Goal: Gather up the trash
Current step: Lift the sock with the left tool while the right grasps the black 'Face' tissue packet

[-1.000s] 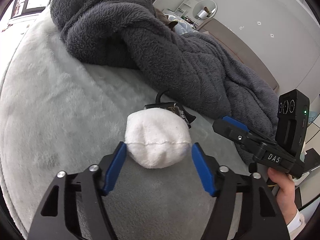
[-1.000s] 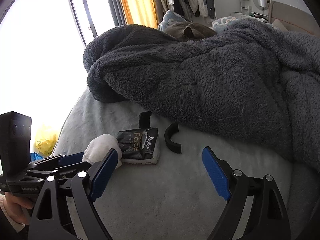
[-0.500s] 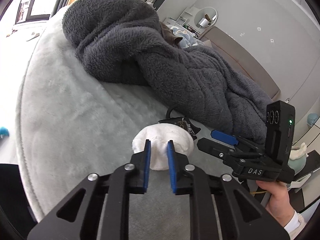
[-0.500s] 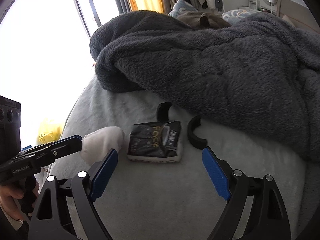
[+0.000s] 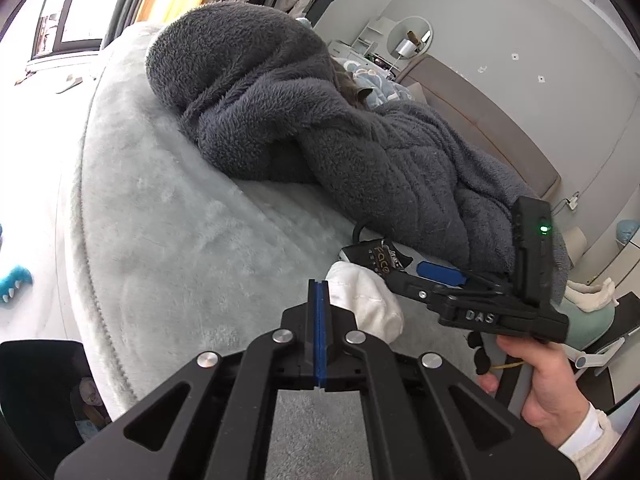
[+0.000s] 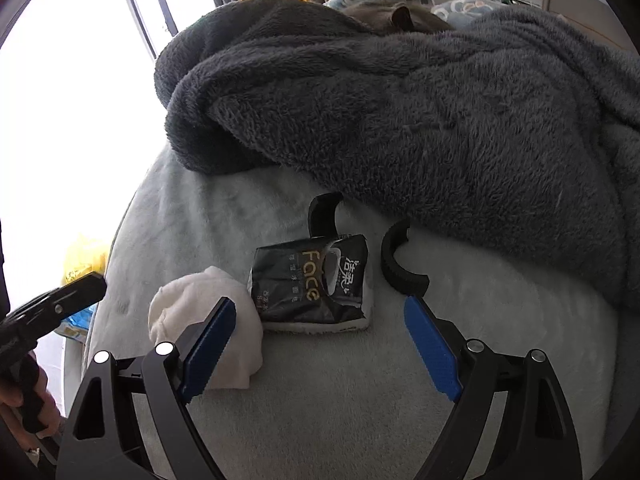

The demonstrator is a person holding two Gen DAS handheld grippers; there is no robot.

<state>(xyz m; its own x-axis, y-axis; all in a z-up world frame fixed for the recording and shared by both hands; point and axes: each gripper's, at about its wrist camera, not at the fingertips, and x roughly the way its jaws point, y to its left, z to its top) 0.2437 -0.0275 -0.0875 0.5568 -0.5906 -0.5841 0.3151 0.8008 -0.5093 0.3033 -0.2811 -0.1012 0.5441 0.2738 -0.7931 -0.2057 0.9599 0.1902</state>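
A crumpled white wad (image 5: pixel 366 302) lies on the pale grey bed cover (image 5: pixel 192 240); it also shows in the right wrist view (image 6: pixel 200 312). My left gripper (image 5: pixel 319 292) is shut with its pads together, empty, just left of the wad. A black tissue pack marked "Face" (image 6: pixel 312 284) lies beside the wad; its edge shows in the left wrist view (image 5: pixel 372 258). My right gripper (image 6: pixel 320 336) is open and empty, hovering in front of the pack; it appears in the left wrist view (image 5: pixel 440 274).
A dark grey fleece blanket (image 6: pixel 420 100) is heaped behind the pack. Two black curved plastic pieces (image 6: pixel 396 268) lie at the blanket's edge. A yellow bag (image 6: pixel 80 256) sits on the floor by the window. A black bin edge (image 5: pixel 40 392) is at lower left.
My left gripper closed around the white wad, then slipped off it and pulled back left, shut and empty. The right gripper moved closer to the tissue pack.
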